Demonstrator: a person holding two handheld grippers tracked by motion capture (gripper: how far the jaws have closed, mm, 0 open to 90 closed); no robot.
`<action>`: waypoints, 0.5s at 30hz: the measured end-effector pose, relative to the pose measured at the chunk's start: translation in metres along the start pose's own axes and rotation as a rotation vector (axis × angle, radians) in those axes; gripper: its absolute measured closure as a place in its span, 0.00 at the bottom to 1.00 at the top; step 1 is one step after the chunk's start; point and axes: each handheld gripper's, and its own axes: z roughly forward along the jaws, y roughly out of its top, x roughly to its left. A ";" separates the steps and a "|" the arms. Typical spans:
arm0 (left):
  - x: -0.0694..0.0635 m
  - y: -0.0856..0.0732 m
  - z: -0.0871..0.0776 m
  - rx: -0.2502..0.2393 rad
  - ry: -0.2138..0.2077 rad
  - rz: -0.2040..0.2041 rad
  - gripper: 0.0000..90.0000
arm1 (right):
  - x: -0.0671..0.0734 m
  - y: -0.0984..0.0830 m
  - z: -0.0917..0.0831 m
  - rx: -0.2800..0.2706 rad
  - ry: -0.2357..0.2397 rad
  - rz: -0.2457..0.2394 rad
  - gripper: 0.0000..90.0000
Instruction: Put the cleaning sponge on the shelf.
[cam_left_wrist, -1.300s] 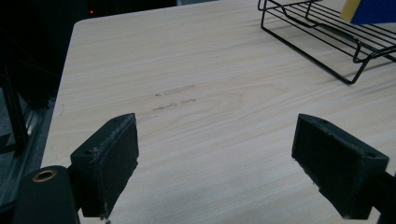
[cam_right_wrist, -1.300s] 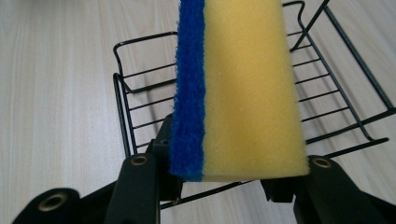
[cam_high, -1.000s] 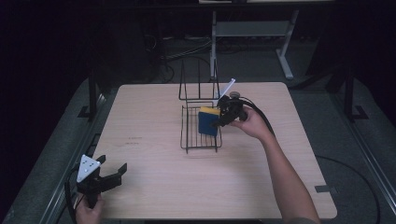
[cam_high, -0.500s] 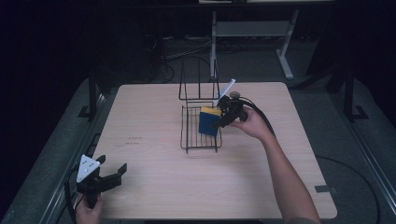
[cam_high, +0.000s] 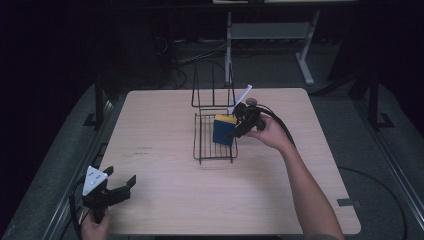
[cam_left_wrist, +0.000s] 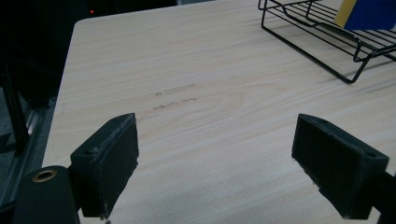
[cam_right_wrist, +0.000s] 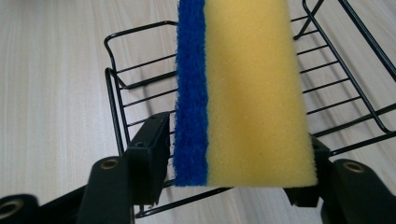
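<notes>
- The sponge (cam_right_wrist: 243, 88), yellow foam with a blue scouring layer, sits clamped between the two jaws of the right gripper (cam_right_wrist: 233, 158), one jaw against the blue face and the other against the yellow side.
- In the high view the sponge (cam_high: 224, 129) stands on edge over the right part of the wire rack (cam_high: 214, 137), blue face toward the camera and a yellow strip along its top. Whether it touches the rack's bars cannot be told.
- The right gripper (cam_high: 239, 125) reaches in from the rack's right side, held by the right hand (cam_high: 270, 134), with a cable curving off behind the wrist.
- The rack is black wire, a low tray with a taller upright frame at its far end, near the middle of the wooden table (cam_high: 165, 200).
- The left gripper (cam_high: 122, 187) is held by the left hand (cam_high: 95, 227) at the near left corner of the table, well apart from the rack.
- In the left gripper view its jaws stand wide apart with nothing between them above bare wood, and a corner of the rack (cam_left_wrist: 322, 37) lies farther off.
</notes>
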 end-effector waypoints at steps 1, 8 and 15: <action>0.000 0.000 0.000 -0.001 -0.001 0.000 0.16 | 0.000 0.000 0.000 0.002 -0.002 -0.001 0.44; 0.000 0.000 0.000 0.001 0.000 0.002 0.16 | 0.001 0.000 -0.002 -0.001 -0.014 0.010 0.36; -0.001 0.000 0.000 0.001 -0.001 0.004 0.16 | 0.003 -0.001 -0.004 -0.004 -0.013 0.012 0.31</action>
